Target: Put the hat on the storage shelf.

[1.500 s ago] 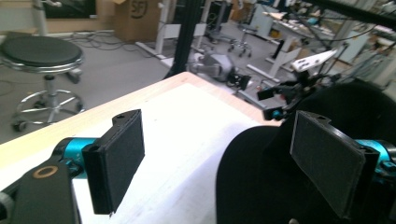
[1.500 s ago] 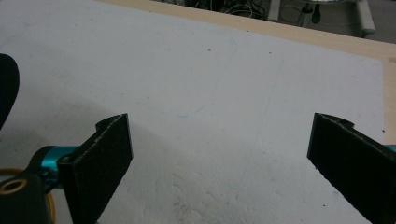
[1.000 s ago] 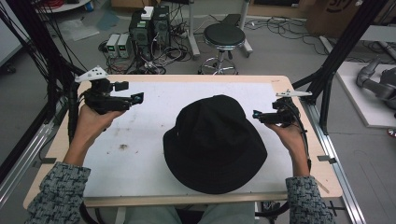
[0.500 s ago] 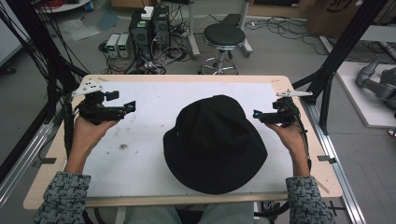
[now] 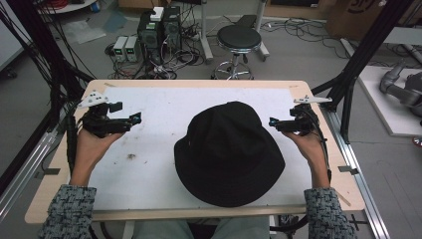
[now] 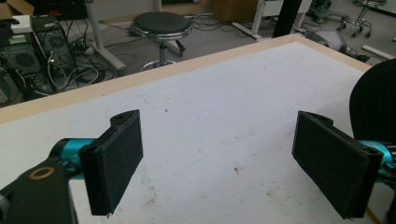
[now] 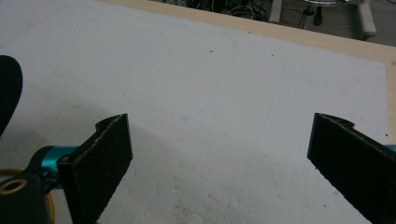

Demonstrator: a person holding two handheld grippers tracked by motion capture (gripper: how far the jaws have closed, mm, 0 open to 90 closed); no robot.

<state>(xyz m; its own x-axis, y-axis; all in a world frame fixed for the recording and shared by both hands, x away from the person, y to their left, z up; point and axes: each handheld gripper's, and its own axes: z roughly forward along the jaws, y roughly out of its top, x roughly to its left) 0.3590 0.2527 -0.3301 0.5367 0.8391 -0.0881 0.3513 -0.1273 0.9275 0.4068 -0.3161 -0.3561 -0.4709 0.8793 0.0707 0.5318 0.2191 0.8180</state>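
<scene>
Hat: a black bucket hat (image 5: 229,153) lies crown up on the white mat (image 5: 159,174) that covers the table, near the person's edge and a little right of centre; its brim spreads flat on the mat all round.
Handling: it looks like soft cloth, light and floppy, so I judge it will sag and fold when lifted from one side; nothing about it seems fragile or slippery.
Where to take hold: the brim is the likeliest place, a thin edge that a jaw can slide under; a pinch on each side of the brim would probably keep it from drooping. The domed crown offers no edge to grip.
Right gripper: the right gripper (image 5: 274,122) hovers just beside the hat's upper right brim, apart from it, jaws pointing toward the crown. In its own view the right gripper (image 7: 219,163) has its jaws spread wide with bare mat between them, and a sliver of the hat (image 7: 8,93) shows at the left edge.
Left gripper: the left gripper (image 5: 135,118) is held well apart from the hat, over the left part of the mat, pointing toward it. In its own view the left gripper (image 6: 217,165) has its jaws wide apart and empty, and the hat (image 6: 373,102) shows at the far right.
Table: a pale wooden edge (image 5: 199,83) frames the mat; small dark marks (image 5: 131,156) spot the mat left of the hat.
Beyond: a round stool (image 5: 239,37) and computer boxes (image 5: 159,27) stand on the floor past the far edge.
</scene>
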